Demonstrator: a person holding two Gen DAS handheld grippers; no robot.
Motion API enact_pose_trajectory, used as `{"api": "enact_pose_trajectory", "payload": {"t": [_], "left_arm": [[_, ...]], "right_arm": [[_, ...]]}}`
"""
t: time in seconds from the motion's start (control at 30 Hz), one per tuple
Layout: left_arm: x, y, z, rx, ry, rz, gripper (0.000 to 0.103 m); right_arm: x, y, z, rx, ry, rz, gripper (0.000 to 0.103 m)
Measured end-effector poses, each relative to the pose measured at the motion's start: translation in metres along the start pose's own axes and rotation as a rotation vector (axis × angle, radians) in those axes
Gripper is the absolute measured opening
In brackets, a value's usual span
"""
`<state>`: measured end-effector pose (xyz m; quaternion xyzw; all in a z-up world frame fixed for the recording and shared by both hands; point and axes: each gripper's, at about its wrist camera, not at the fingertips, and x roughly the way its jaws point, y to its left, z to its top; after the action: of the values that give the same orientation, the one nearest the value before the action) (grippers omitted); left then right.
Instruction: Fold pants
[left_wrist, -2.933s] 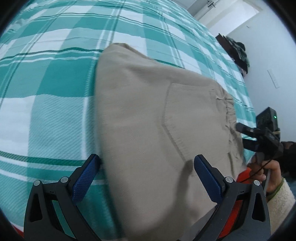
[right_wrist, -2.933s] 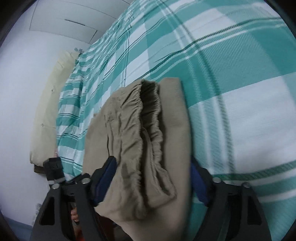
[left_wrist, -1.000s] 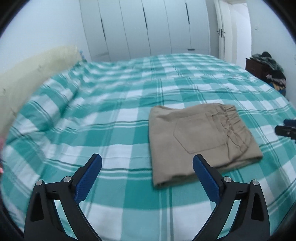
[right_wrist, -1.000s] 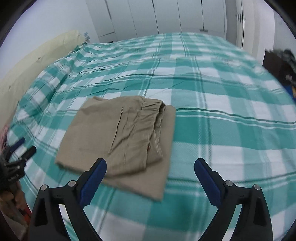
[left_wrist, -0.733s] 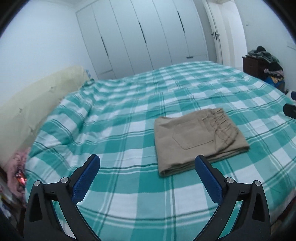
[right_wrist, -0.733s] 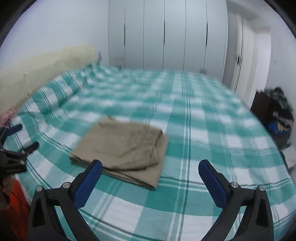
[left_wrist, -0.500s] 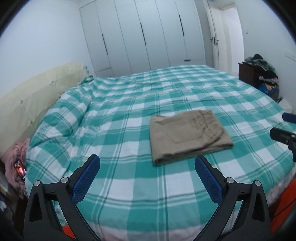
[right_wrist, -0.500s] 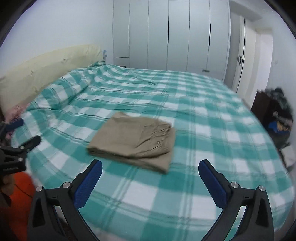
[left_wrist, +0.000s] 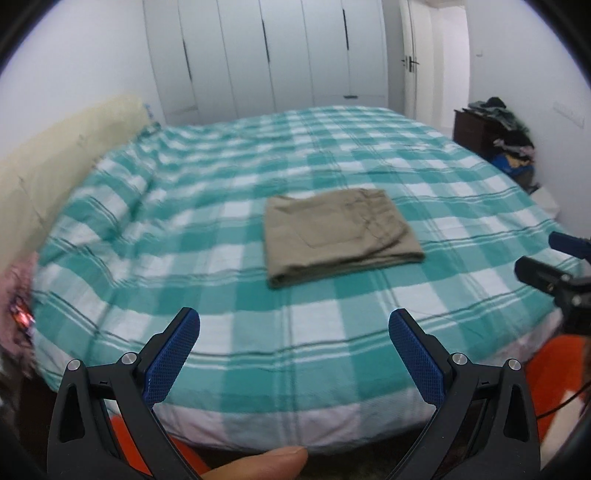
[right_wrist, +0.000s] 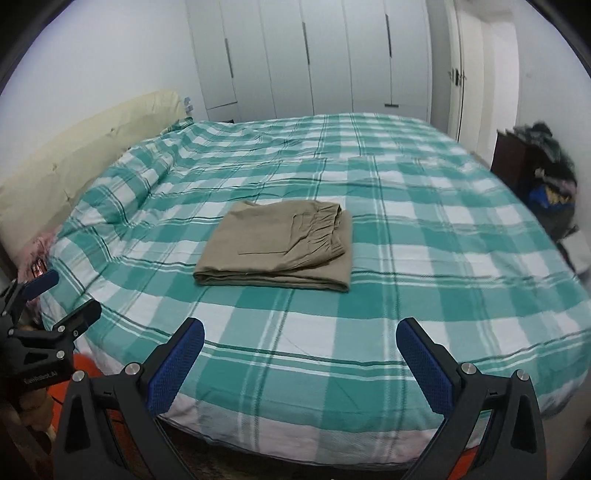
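Note:
The tan pants (left_wrist: 338, 236) lie folded into a flat rectangle in the middle of the bed, back pocket and elastic waistband up; they also show in the right wrist view (right_wrist: 280, 245). My left gripper (left_wrist: 293, 321) is open and empty, held off the foot of the bed, well short of the pants. My right gripper (right_wrist: 299, 330) is open and empty, also back from the bed edge. Each gripper shows at the edge of the other's view: the right one (left_wrist: 554, 266) and the left one (right_wrist: 55, 299).
The bed has a teal and white plaid cover (right_wrist: 424, 258) and a cream headboard cushion (right_wrist: 85, 147) at the left. White wardrobes (right_wrist: 314, 55) stand behind. A dark cabinet piled with clothes (left_wrist: 495, 129) stands at the right. An orange patch (left_wrist: 557, 369) lies low beside the bed.
Both grippers let go of the pants and pulled back and up from the bed. The folded pants stay in place and now look smaller and farther away.

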<state>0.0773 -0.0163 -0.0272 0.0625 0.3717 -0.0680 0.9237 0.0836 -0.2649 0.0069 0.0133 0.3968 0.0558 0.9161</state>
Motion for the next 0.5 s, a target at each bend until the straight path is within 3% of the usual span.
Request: {"api": "enact_pose_trajectory", "payload": {"t": [0.17, 0.5], "left_arm": [[-0.001, -0.008, -0.001, 0.021, 0.019, -0.004, 0.102], [0.005, -0.005, -0.002, 0.014, 0.048, -0.002, 0.102]], "right_arm": [[-0.01, 0.011, -0.003, -0.068, -0.002, -0.054, 0.103], [-0.002, 0.015, -0.007, -0.075, 0.027, -0.058, 0.103]]}}
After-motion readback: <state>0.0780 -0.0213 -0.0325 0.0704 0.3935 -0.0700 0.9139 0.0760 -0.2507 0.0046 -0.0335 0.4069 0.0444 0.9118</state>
